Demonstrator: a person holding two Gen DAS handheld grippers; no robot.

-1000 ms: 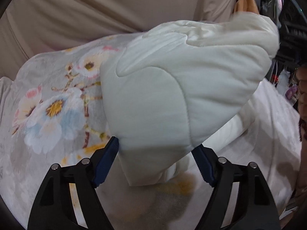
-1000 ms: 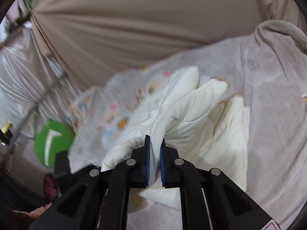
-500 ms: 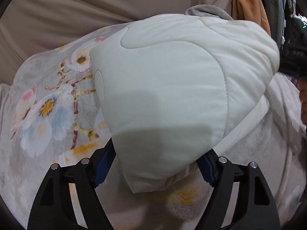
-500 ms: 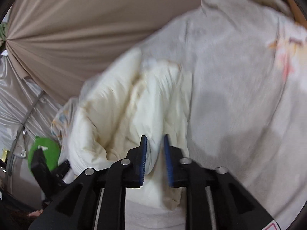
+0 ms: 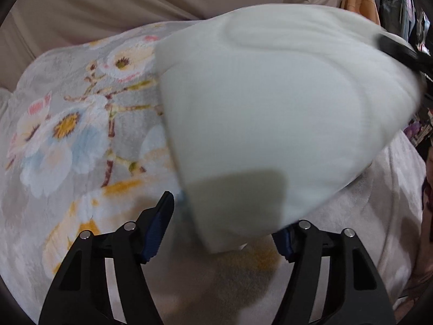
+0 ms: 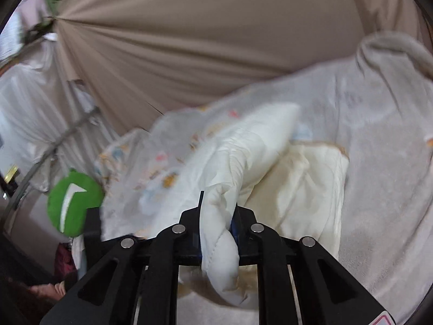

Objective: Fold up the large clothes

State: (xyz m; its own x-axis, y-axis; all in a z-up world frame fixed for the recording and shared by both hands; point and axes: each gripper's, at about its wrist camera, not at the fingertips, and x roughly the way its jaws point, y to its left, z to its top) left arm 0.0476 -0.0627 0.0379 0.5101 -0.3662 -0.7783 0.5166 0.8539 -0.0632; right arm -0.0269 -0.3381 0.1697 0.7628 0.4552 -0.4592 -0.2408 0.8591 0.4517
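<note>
White padded jacket (image 5: 270, 113) now released left

Soft, even indoor light is filling both views, no glare anywhere. The left gripper (image 5: 224, 230) is casting a blocky shadow onto the white quilted garment (image 5: 270, 113), whose right edge is smearing with motion blur. The right wrist view is blurring across its middle and left. Fisheye is bending everything, with corners vignetting black.

No readable words or numbers show in either view. The only sign is a white curved arrow-like mark on a round green disc (image 6: 74, 203), left of the right gripper's fingers.
</note>
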